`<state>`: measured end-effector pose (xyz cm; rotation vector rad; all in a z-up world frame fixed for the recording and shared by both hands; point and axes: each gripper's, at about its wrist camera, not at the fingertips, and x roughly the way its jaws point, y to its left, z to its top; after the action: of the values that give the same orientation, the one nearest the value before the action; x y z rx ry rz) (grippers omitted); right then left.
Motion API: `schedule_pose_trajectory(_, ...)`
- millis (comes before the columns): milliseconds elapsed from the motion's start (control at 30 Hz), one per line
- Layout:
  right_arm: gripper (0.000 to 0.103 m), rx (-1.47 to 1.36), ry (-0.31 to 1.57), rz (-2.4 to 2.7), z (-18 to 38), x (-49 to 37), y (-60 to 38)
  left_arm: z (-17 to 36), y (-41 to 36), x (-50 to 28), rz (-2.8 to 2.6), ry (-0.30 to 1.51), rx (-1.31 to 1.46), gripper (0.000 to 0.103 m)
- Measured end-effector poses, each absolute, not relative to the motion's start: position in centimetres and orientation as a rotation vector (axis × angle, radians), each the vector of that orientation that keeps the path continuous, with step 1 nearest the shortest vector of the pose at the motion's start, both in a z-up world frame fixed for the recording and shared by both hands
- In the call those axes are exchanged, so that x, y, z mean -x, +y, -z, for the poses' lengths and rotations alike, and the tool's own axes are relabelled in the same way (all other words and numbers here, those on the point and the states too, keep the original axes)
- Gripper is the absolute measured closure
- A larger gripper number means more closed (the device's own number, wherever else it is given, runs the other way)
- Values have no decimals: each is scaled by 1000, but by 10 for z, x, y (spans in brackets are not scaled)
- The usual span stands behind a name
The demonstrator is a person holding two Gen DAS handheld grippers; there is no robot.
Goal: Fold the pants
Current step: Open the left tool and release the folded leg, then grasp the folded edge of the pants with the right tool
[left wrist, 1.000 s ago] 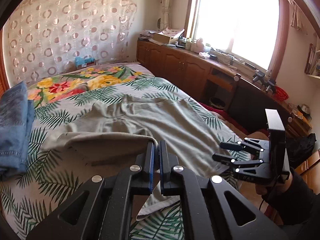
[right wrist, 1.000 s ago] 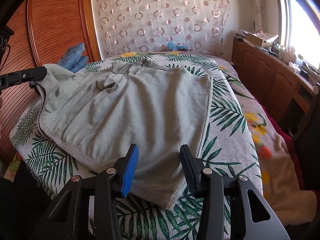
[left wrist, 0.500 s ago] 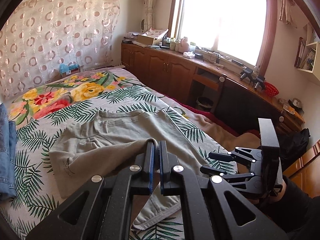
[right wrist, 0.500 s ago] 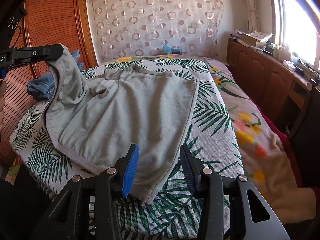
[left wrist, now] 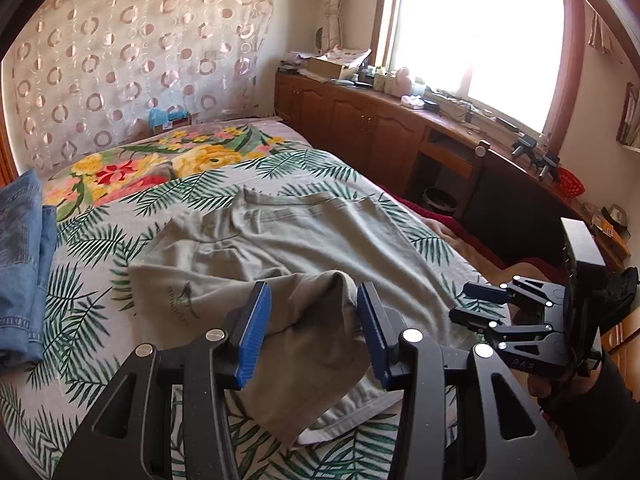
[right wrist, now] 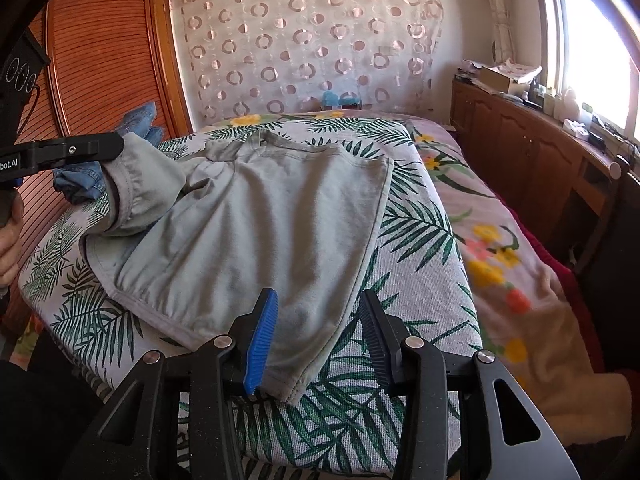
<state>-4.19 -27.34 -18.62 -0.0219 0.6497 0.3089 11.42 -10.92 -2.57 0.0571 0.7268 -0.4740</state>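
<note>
- The grey pants [right wrist: 256, 216] lie flat across the palm-leaf bed [right wrist: 424, 264]. The waistband is toward 12 o'clock in the right wrist view and the leg hems hang near the bed's front edge, so the long axis runs roughly 12 to 6.
- The left claw [left wrist: 312, 312] is spreading its jaws. A raised fold of pant leg sits between the blue pads [left wrist: 254, 332] and seems to be slipping free rather than pinched.
- In the right wrist view that same fold stands lifted at about 10 o'clock, beside the left claw's finger, over the pants' left edge.
- The right claw [right wrist: 316, 336] is spread with nothing pinched. The near hem lies under and between its pads at 6 o'clock, and the fabric does not look pressed.
- My judgement: the right claw is nearer the hem, so the lengthwise fold toward 12 o'clock probably starts there.
- Folded blue jeans [left wrist: 20, 256] sit at 9 o'clock in the left wrist view, apart from the pants.
</note>
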Motion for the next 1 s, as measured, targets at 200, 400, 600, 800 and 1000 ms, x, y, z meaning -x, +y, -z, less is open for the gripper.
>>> schedule_pose_trajectory(200,59,32,644,-318,185,43,-270,26,-89,-108,464,711,4,19)
schedule_pose_trajectory(400,59,38,643,-329,185,41,-266,35,-75,-103,412,707,-8,19)
schedule_pose_trajectory(600,59,35,629,-351,179,36,-264,63,-68,-103,372,771,-20,19)
schedule_pose_trajectory(800,64,36,614,-403,170,27,-252,88,-70,-105,351,840,-44,19)
schedule_pose_trajectory(1000,71,50,643,-459,176,12,-232,107,-68,-101,343,897,-69,19)
